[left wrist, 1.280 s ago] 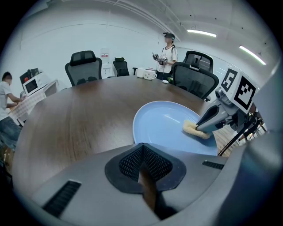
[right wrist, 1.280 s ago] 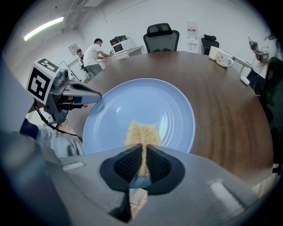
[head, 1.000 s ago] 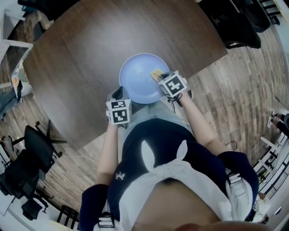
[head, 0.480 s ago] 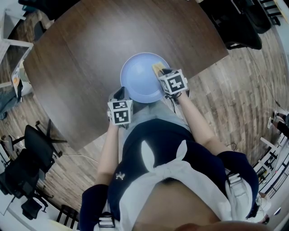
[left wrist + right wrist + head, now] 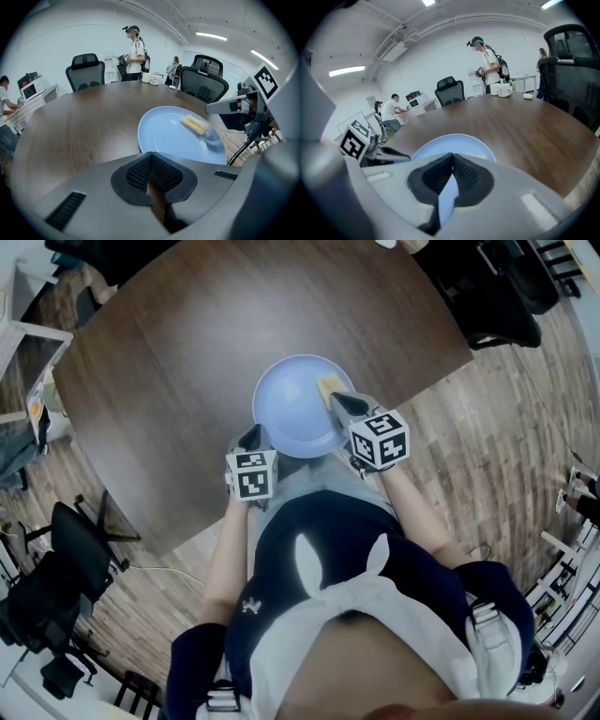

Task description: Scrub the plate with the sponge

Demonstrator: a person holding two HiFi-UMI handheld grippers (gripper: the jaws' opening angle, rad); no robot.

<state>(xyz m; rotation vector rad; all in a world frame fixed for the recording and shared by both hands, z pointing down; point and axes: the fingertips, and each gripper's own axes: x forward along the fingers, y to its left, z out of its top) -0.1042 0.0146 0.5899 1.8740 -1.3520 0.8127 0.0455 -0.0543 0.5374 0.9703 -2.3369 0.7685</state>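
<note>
Plate [image 5: 292, 413] at near edge of table [image 5: 187, 352]. Sponge [image 5: 326, 386] lies on plate's right part, near rim. Right gripper [image 5: 341, 403] over plate's right rim, tip just beside sponge; jaws closed together, nothing between. Left gripper [image 5: 251, 437] just beside plate's near-left rim, at table edge; jaws closed, empty.

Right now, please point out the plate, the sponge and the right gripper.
plate [image 5: 286, 413]: head view, bare blue middle.
sponge [image 5: 194, 124]: left gripper view, yellow top.
right gripper [image 5: 336, 401]: head view, between its fingertips.
</note>
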